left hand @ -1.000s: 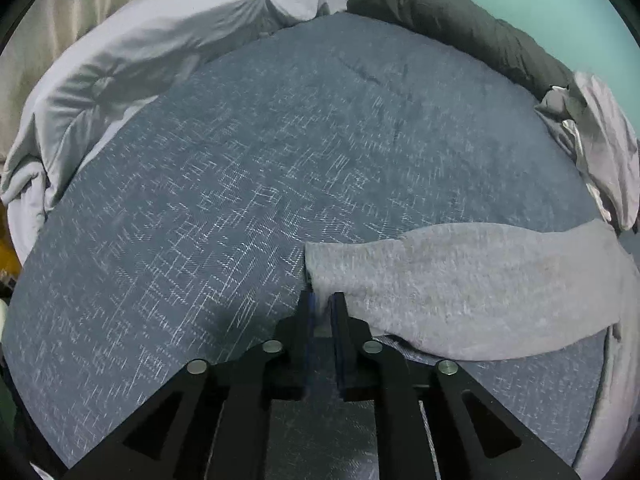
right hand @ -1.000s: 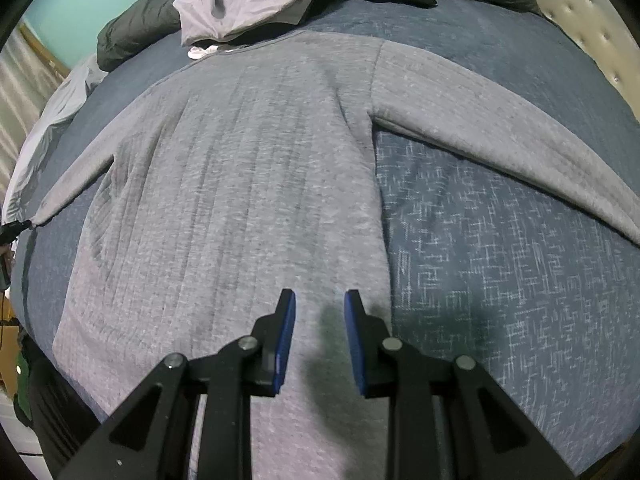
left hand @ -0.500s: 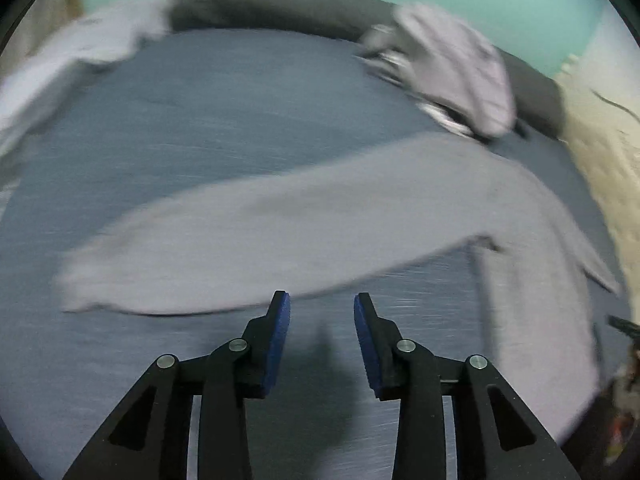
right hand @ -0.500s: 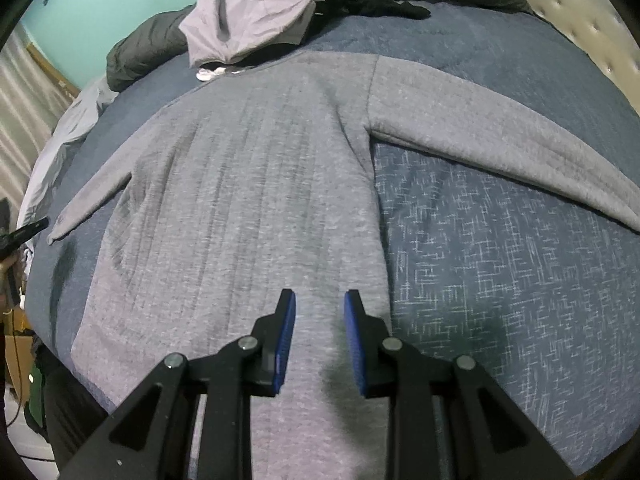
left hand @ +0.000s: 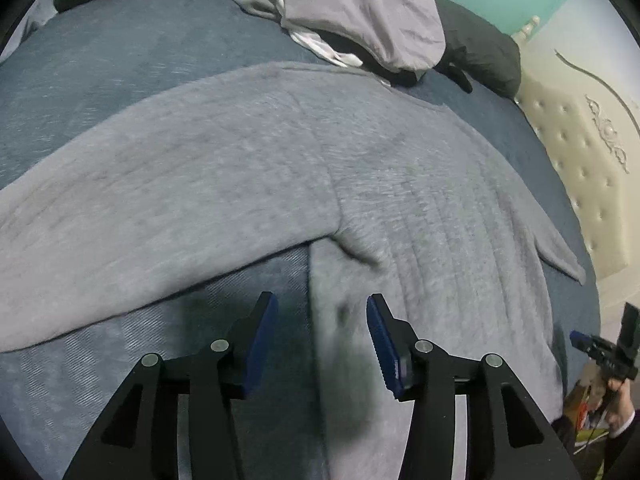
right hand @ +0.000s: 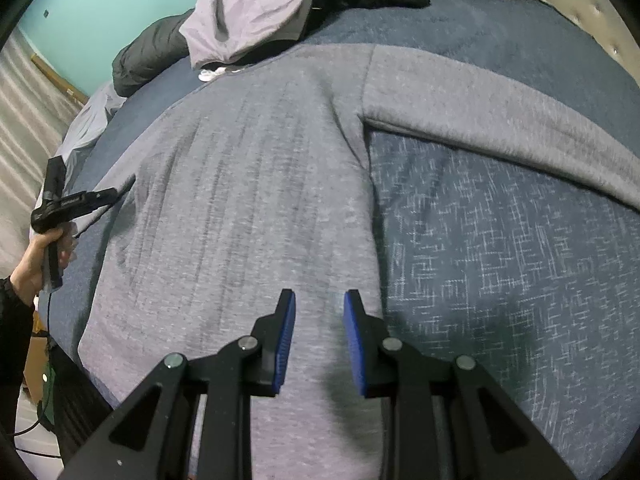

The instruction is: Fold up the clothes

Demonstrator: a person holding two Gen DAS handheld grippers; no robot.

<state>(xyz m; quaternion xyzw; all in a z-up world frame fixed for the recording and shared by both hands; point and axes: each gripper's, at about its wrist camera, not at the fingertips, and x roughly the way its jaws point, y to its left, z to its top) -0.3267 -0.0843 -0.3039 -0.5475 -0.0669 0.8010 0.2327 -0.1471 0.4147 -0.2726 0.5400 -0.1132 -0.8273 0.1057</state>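
Note:
A grey long-sleeved sweater lies spread flat on a dark blue bedspread, both sleeves stretched out. My left gripper hovers over the sweater's side edge just below the armpit. Its jaws are opening and nothing is pressed between them. In the right wrist view the sweater fills the middle. My right gripper is open by a narrow gap above the body, near its right edge, and holds nothing. Each gripper shows small in the other's view: the left gripper in a hand, the right gripper at the bed's edge.
A heap with a lilac garment and dark clothes lies beyond the sweater's collar. A cream tufted headboard runs along one side. A teal wall and a pale curtain stand behind.
My left gripper let go of the sleeve cuff, opened, and swept along the sleeve to the armpit at the sweater's side. The right gripper stayed in place.

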